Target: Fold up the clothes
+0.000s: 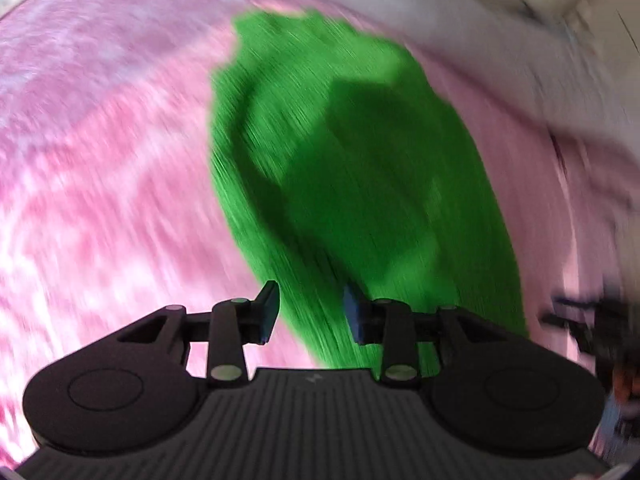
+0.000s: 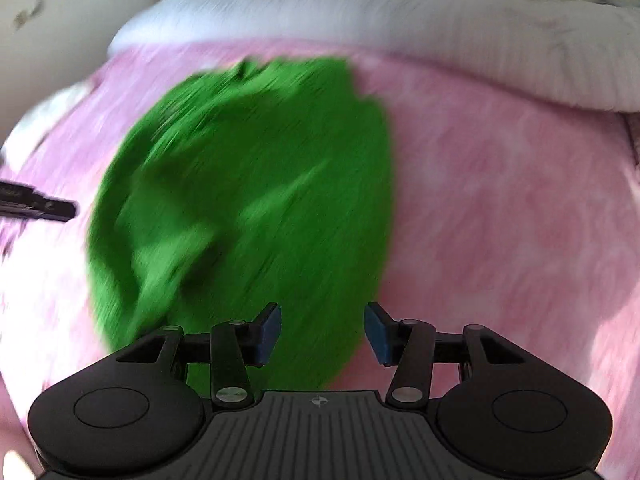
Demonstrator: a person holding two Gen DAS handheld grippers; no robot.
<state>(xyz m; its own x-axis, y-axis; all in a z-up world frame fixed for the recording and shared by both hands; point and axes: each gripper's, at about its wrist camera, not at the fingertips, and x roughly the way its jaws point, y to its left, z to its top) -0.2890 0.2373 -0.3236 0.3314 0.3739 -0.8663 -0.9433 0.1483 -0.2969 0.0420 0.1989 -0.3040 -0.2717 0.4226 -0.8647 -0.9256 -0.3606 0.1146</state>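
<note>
One green garment (image 1: 352,168), lying crumpled on one pink mottled blanket (image 1: 100,152), just ahead of both tools. One white pillow (image 2: 440,28) at the blanket's far edge. Two tools: left tool (image 1: 312,312) parted wide, nothing between its blue pads; right tool (image 2: 322,334) likewise spread wide and empty-handed. Heavily motion-smeared throughout, so folds and garment type impossible to make out. Garment's near edge hidden behind the tool bodies.
</note>
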